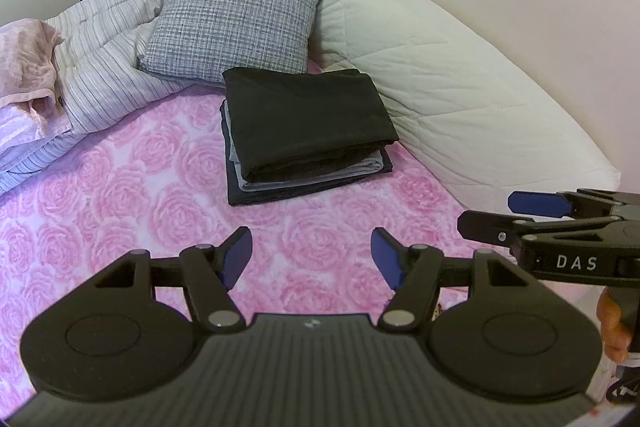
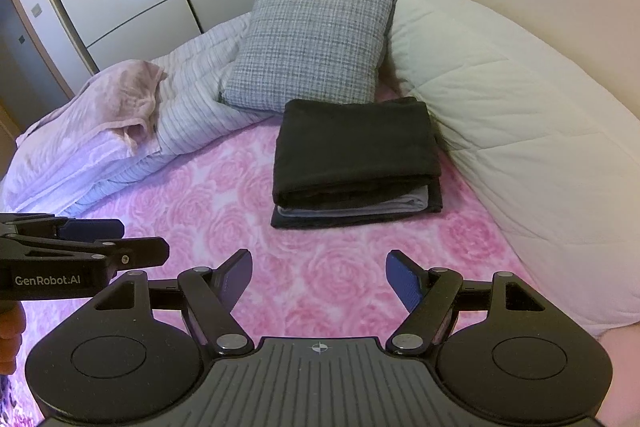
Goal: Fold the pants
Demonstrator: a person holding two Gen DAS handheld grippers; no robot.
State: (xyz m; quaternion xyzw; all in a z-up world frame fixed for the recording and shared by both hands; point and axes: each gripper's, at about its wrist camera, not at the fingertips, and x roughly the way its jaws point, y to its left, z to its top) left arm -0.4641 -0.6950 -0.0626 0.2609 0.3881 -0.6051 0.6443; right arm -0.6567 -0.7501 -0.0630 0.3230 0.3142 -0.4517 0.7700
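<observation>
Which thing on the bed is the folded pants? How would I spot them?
Find the pink rose bedsheet. In front of the grey checked cushion sits a neat stack of clothes. The black pants lie on top, the darkest, flattest thing there.

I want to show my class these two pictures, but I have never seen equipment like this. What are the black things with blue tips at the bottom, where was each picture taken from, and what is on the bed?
There is no robot here: a person holds a hand-held gripper in each hand, each with a wide-angle camera looking along its two fingers. One picture comes from the left gripper, the other from the right gripper; each also shows the other gripper at its edge. The blue tips are the gripping pads. Both grippers are open and hold nothing.

On the pink rose-patterned bedcover lies a neat stack of folded clothes, black pants on top, grey and dark pieces beneath. Behind it leans a grey checked cushion, beside a long cream bolster. To the left are a striped duvet and a pink blanket.
</observation>
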